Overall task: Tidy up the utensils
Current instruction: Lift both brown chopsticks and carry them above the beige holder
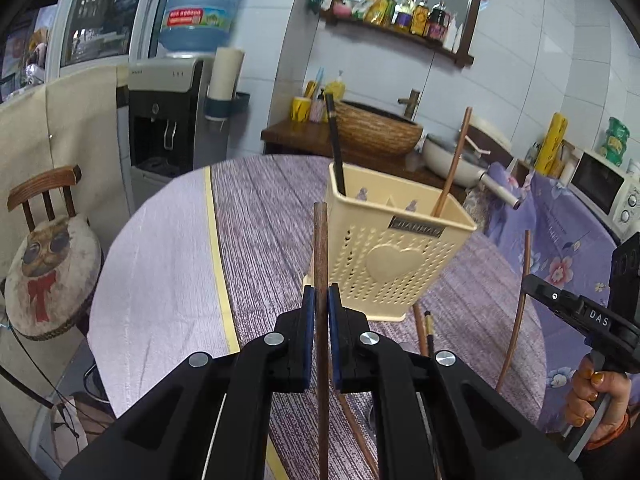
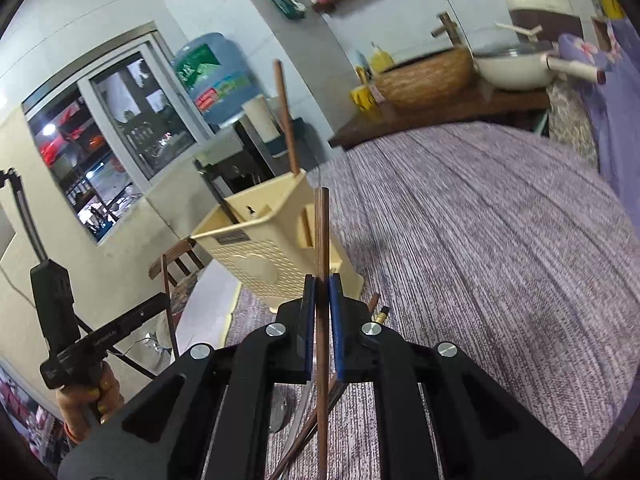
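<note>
Kitchen corner: white tiled walls, a water dispenser [image 1: 166,116] at the left, a wall shelf of bottles [image 1: 404,16] above a wooden counter with a woven basin [image 1: 376,128].
Table: a round table [image 1: 264,220] in a purple-grey striped cloth, a pale cloth over its left part; its far edge curves just behind the holder, and its left edge drops toward a chair [image 1: 48,264] with a cat cushion.
Holder: a cream perforated utensil holder [image 1: 394,248] stands upright near the middle of the table, open top divided into compartments.
Already inside: a black chopstick [image 1: 335,144] leans in the left rear corner and a brown chopstick [image 1: 454,164] leans at the right.
Left gripper [image 1: 321,300]: blue pads pinch a dark wooden chopstick [image 1: 321,248] held upright, its tip level with the holder's near left rim and just beside it.
Right gripper [image 2: 322,292]: pads pressed on a second brown chopstick [image 2: 322,240], upright, close to the holder's right wall.
Loose utensils: a few more chopsticks [image 1: 424,332] lie on the cloth below the grippers, near the holder's base.
Open room: bare cloth spreads wide to the right in the right wrist view, and left of the holder up to the yellow seam.
Hands: a hand [image 1: 600,404] grips the right tool's handle off the table's right edge; the other hand [image 2: 86,404] shows at the left.
</note>
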### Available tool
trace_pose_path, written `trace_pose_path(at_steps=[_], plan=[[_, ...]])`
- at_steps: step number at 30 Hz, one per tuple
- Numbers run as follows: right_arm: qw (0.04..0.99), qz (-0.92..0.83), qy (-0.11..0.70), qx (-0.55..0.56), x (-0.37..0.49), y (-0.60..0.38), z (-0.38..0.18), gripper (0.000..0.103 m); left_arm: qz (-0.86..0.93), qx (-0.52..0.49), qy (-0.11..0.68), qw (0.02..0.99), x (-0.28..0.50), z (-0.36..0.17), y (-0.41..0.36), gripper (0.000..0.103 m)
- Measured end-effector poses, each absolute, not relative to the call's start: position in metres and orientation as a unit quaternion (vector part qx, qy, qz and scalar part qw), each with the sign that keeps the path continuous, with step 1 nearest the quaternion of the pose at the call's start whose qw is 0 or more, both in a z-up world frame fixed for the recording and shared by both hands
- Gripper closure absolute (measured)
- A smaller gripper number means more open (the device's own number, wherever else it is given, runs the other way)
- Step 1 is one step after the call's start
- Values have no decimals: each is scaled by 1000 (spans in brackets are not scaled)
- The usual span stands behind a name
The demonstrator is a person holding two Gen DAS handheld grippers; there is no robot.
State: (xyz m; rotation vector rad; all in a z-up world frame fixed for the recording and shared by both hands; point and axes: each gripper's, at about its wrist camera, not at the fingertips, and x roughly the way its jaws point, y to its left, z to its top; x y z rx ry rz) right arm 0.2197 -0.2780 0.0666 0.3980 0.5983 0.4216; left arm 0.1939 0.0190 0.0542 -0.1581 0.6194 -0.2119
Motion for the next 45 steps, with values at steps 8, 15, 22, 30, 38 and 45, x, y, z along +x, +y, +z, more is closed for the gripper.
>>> trace_pose_path(at_steps=[8, 15, 22, 30, 38, 45], plan=[[930, 220, 253, 150, 190, -271, 95, 95, -111, -71, 274, 953, 179, 72, 21, 95], [932, 228, 239, 151, 190, -269, 105, 95, -110, -66, 255, 958, 168, 86, 22, 96], [936, 234, 218, 144, 191, -264, 117, 95, -107, -67, 240, 963, 168, 98, 25, 96], [945, 244, 178, 125, 202, -250, 148, 95, -133, -68, 215, 965, 175, 131, 22, 96], [966, 218, 75, 119, 236, -230, 225, 95, -136, -77, 149, 976, 203, 207, 7, 96], [982, 162, 24, 92, 274, -207, 235, 95, -85, -74, 106, 988, 241, 225, -10, 96]])
